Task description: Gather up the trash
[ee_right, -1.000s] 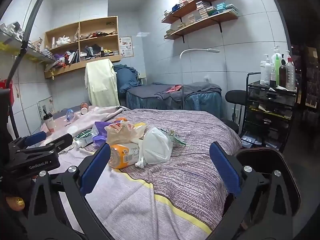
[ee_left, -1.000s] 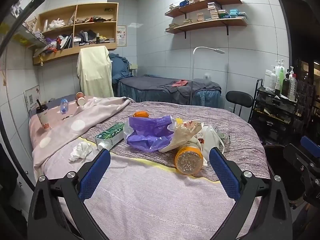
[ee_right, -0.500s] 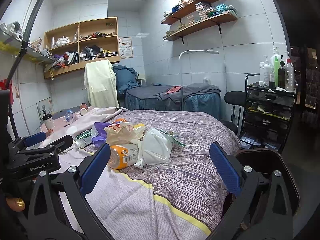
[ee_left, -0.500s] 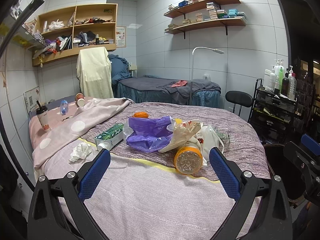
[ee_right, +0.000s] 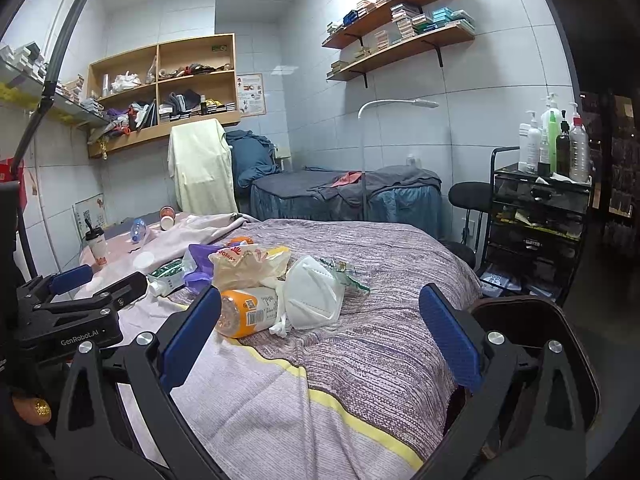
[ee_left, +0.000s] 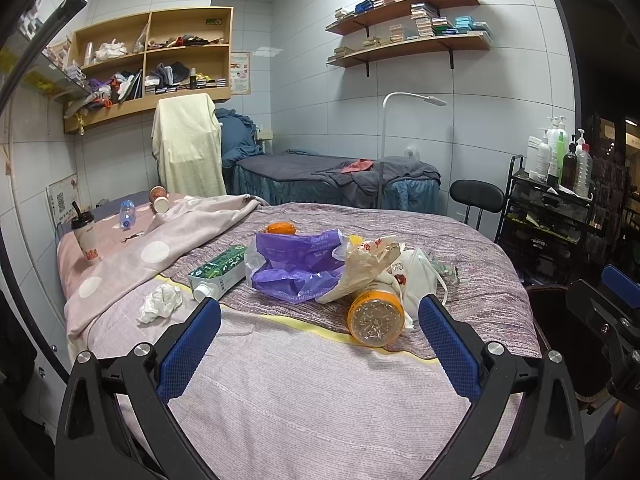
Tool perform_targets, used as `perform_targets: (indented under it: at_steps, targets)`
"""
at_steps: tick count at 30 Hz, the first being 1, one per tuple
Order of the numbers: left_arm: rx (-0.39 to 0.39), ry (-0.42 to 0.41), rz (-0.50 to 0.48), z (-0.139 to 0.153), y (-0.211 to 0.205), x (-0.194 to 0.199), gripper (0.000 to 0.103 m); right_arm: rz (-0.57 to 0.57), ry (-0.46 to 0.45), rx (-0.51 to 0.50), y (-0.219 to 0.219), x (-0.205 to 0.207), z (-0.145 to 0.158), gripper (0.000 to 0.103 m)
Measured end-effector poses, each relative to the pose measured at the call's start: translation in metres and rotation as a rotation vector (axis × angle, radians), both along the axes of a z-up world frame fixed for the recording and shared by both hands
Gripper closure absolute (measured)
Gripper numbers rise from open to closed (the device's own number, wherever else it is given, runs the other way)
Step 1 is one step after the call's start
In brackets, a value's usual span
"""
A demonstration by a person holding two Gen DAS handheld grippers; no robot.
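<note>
Trash lies in a heap on the bed: an orange bottle point(ee_left: 375, 321) on its side, a purple plastic bag point(ee_left: 296, 268), a crumpled snack wrapper point(ee_left: 366, 268), a white face mask point(ee_right: 314, 298), a green carton point(ee_left: 219, 272) and a crumpled tissue point(ee_left: 160, 303). The bottle point(ee_right: 246, 311) and wrapper point(ee_right: 250, 266) also show in the right wrist view. My left gripper point(ee_left: 318, 338) is open and empty, short of the heap. My right gripper point(ee_right: 320, 338) is open and empty, near the bed's right side. A dark bin point(ee_right: 540, 344) stands by the bed's right edge.
A paper cup with a straw point(ee_left: 85, 238), a water bottle point(ee_left: 127, 213) and a tipped cup point(ee_left: 159, 199) lie at the bed's far left on a pink blanket point(ee_left: 132, 264). A black trolley with bottles point(ee_left: 552, 216), a chair point(ee_left: 476, 196) and a second bed point(ee_left: 332, 180) stand behind.
Both grippers have stayed open and almost still; the view has shifted only slightly. Nothing on the bed has moved.
</note>
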State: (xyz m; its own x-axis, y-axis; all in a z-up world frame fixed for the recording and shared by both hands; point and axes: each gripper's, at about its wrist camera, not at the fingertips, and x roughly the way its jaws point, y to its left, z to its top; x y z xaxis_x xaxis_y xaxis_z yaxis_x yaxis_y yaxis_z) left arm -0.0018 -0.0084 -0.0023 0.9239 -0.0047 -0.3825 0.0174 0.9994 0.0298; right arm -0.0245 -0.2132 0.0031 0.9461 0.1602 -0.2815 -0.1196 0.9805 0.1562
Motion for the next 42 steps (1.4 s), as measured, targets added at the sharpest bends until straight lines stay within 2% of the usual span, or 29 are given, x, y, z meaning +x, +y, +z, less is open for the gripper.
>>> perform_targets:
  at_steps: [16, 42]
  targets:
    - [0.001, 0.000, -0.002, -0.0008, -0.0008, -0.0004, 0.006, -0.017, 0.005, 0.022, -0.0028, -0.0002, -0.0002, 0.005]
    - [0.003, 0.008, -0.007, -0.0033, -0.0027, -0.0003, 0.006, -0.020, -0.002, 0.004, -0.0011, -0.0011, -0.0010, 0.005]
